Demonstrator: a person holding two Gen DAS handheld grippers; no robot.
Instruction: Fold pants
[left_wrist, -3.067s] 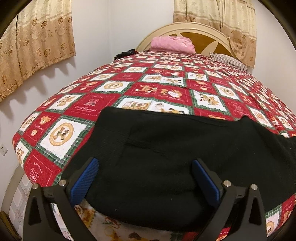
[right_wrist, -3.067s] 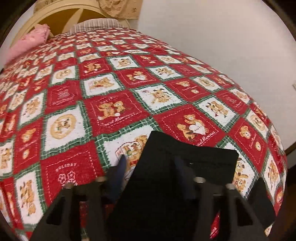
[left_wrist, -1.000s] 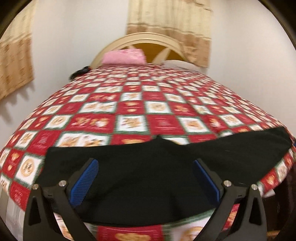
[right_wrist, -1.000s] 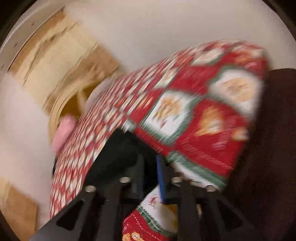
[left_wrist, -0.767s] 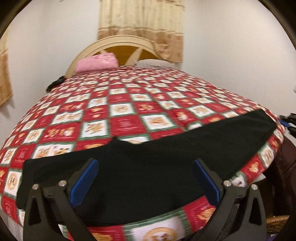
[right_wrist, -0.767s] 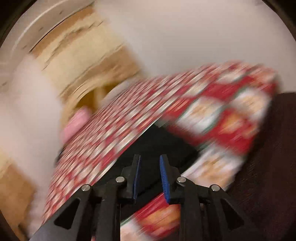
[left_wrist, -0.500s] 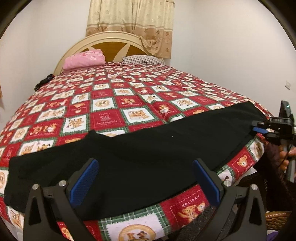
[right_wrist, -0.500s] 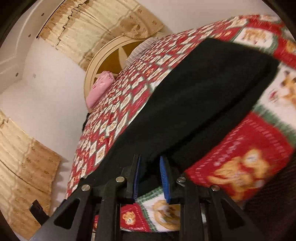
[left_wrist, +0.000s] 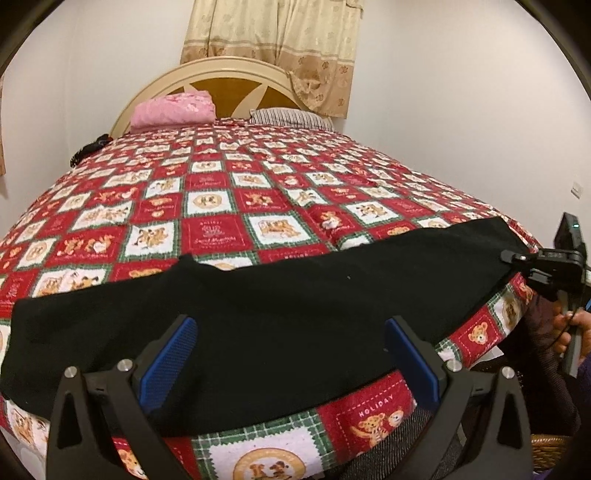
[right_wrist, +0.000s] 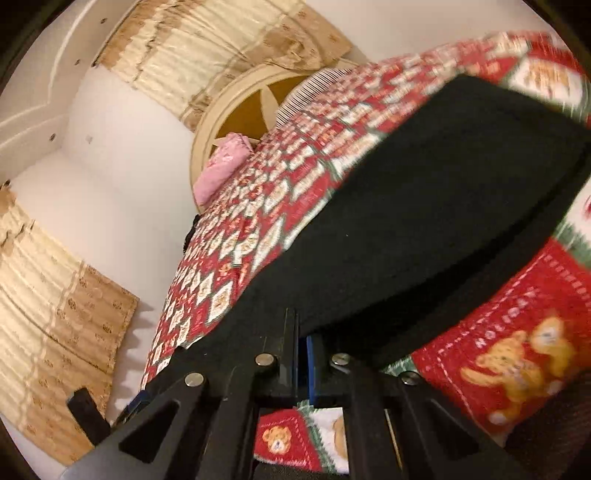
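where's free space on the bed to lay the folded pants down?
Most of the quilt is bare: the wide stretch from the far edge of the black pants up to the pink bundle and striped pillow at the headboard. The near edge is crowded: pants span it, left gripper open over them, right gripper shut on their right end.

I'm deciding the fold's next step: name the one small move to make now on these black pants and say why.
Probably lift the right gripper slightly and start carrying the leg end toward the waist. Its fingers look shut on the hem of the black pants at the bed corner, while the left gripper hangs open over the waist end, holding nothing. The pants lie flat and stretched along the bed edge.
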